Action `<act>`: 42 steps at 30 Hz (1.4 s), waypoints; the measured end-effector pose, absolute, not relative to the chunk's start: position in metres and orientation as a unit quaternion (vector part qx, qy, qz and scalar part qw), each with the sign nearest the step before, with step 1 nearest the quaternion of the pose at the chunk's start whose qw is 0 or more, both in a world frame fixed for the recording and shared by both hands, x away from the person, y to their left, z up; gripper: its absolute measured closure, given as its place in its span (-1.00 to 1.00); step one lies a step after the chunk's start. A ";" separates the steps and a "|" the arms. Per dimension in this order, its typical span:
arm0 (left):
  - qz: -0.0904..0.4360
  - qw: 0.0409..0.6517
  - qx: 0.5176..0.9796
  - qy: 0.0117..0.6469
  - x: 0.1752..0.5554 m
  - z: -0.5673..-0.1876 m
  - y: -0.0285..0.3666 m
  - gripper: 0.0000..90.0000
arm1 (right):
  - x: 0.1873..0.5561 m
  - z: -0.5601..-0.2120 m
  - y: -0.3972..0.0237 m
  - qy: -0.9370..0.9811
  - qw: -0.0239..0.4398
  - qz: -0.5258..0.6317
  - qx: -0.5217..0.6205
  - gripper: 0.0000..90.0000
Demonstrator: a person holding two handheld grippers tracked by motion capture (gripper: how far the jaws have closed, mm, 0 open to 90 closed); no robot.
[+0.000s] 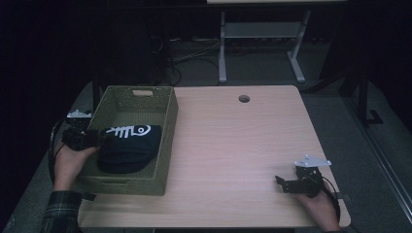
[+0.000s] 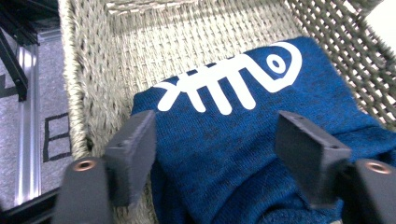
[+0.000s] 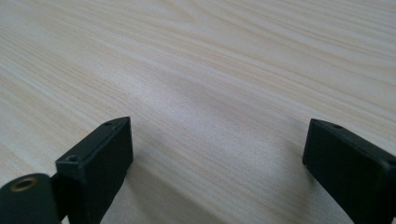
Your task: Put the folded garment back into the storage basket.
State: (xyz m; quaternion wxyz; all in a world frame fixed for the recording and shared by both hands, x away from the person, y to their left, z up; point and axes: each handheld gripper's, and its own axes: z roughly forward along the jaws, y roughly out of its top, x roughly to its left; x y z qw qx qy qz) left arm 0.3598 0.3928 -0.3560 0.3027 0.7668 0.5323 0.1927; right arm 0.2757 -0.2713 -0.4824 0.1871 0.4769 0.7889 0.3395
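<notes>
A folded dark blue knitted cloth [image 1: 127, 148] printed with a white fish-skeleton figure [image 1: 130, 130] lies inside the rectangular woven straw-coloured basket [image 1: 167, 141], which stands at the nine o'clock side of the pale wood-grain table [image 1: 233, 145]. Within the basket the cloth fills the half toward six o'clock, and its white print sits at its twelve o'clock edge. No brand name, label or readable lettering shows on the cloth; the fish skeleton is a drawing, not writing. The left gripper [image 1: 97, 137] reaches over the basket's nine o'clock wall, held in the person's left hand [image 1: 70, 162] above a plaid sleeve [image 1: 60, 213]. In the left gripper view its two black jaws stand wide apart, one to either side of the blue cloth [image 2: 243, 135], and the pads [image 2: 135, 149] do not press on the fabric, so it has hold of nothing. The right gripper [image 1: 281, 183] rests low over the table at about four o'clock, well apart from the basket, in the person's right hand [image 1: 318, 206]. In the right gripper view its jaws are spread wide over bare wood [image 3: 210, 84] with nothing between them. A round cable hole [image 1: 244, 98] marks the table toward twelve o'clock.
</notes>
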 end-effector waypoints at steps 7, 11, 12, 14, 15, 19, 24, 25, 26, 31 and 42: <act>0.193 0.325 0.762 0.526 0.351 -0.347 0.380 -0.53 | 0.276 -0.482 -0.271 0.789 0.187 0.339 0.477 -0.82; 0.191 0.342 0.763 0.514 0.346 -0.340 0.366 -0.58 | 0.276 -0.482 -0.271 0.789 0.187 0.339 0.477 -0.82; 0.190 0.345 0.764 0.511 0.346 -0.338 0.362 -0.59 | 0.276 -0.482 -0.271 0.789 0.187 0.340 0.477 -0.82; 0.189 0.352 0.767 0.503 0.343 -0.335 0.355 -0.60 | 0.276 -0.482 -0.271 0.789 0.187 0.340 0.477 -0.82; 0.187 0.357 0.766 0.500 0.342 -0.333 0.351 -0.61 | 0.276 -0.482 -0.271 0.789 0.187 0.339 0.477 -0.82; 0.184 0.377 0.766 0.487 0.338 -0.329 0.337 -0.61 | 0.276 -0.482 -0.271 0.789 0.187 0.340 0.477 -0.82; 0.178 0.393 0.772 0.466 0.334 -0.327 0.316 -0.61 | 0.276 -0.482 -0.271 0.789 0.187 0.339 0.477 -0.82; 0.178 0.397 0.772 0.463 0.333 -0.326 0.311 -0.61 | 0.276 -0.482 -0.271 0.789 0.187 0.340 0.477 -0.82; 0.177 0.400 0.773 0.460 0.332 -0.326 0.307 -0.61 | 0.276 -0.482 -0.271 0.789 0.187 0.340 0.477 -0.82; 0.167 0.425 0.773 0.441 0.328 -0.326 0.282 -0.61 | 0.276 -0.482 -0.271 0.789 0.187 0.340 0.476 -0.82; 0.144 0.437 0.795 0.394 0.324 -0.331 0.225 -0.61 | 0.276 -0.482 -0.271 0.789 0.186 0.340 0.476 -0.82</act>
